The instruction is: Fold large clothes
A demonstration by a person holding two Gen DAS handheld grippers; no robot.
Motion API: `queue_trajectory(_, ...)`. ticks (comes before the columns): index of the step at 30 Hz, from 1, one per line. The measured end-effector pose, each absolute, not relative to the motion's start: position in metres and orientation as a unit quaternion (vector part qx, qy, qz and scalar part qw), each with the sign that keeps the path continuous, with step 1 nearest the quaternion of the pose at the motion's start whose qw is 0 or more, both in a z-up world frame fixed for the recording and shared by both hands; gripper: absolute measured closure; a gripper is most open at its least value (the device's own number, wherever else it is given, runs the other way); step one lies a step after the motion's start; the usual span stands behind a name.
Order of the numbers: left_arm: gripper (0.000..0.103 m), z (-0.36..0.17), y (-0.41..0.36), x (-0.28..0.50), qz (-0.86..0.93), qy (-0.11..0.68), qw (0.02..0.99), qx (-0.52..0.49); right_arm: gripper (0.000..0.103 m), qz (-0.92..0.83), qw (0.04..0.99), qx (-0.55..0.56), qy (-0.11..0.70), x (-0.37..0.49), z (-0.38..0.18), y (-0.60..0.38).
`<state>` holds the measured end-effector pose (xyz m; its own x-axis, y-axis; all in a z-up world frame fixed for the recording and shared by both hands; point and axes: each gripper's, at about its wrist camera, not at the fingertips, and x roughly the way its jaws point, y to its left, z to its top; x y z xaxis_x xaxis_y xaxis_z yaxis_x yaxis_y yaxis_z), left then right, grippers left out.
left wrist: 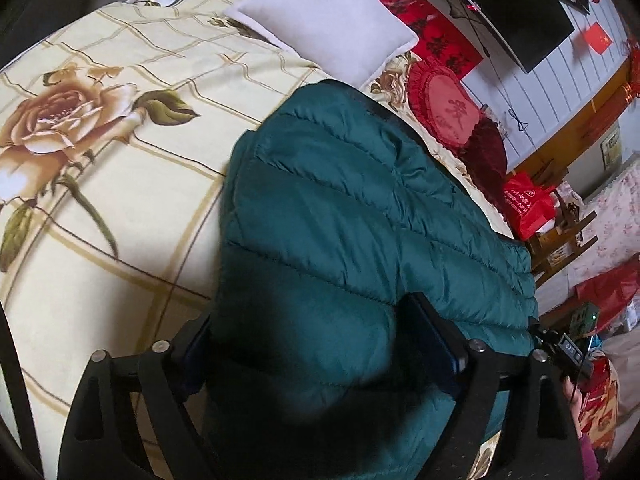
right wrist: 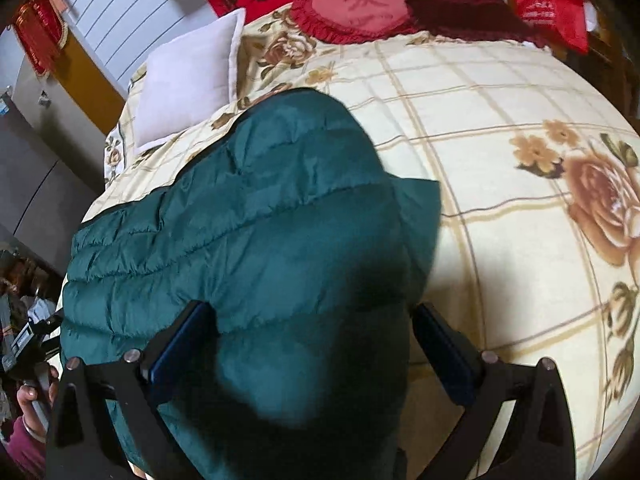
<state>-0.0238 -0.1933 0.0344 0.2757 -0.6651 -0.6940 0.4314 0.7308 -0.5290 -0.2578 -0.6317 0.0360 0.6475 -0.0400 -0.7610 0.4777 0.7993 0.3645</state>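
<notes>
I see the bed carrying the green jacket, folded, beside its near edge, a white pillow beyond. My left tongs and right tongs both straddle the jacket, spread wide.

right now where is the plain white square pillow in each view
left wrist: plain white square pillow at top centre, beyond the quilted teal puffer jacket.
right wrist: the pillow at upper left, beyond the jacket's far end.
shared landmark: red heart-shaped cushion beside the pillow.
</notes>
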Motion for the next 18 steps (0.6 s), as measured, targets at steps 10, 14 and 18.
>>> queue_trajectory(10,0.008,0.026,-0.207,-0.02,-0.346,0.493,0.79,-0.111,0.0,-0.13,0.859,0.272,0.413,-0.242,0.03,-0.639)
queue_trajectory(14,0.006,0.025,-0.209,-0.02,-0.343,0.49,0.794,-0.108,0.0,-0.123,0.855,0.268,0.427,-0.239,0.03,-0.643)
queue_trajectory(18,0.006,0.025,-0.211,-0.019,-0.343,0.49,0.794,-0.108,0.0,-0.12,0.852,0.265,0.436,-0.232,0.03,-0.645)
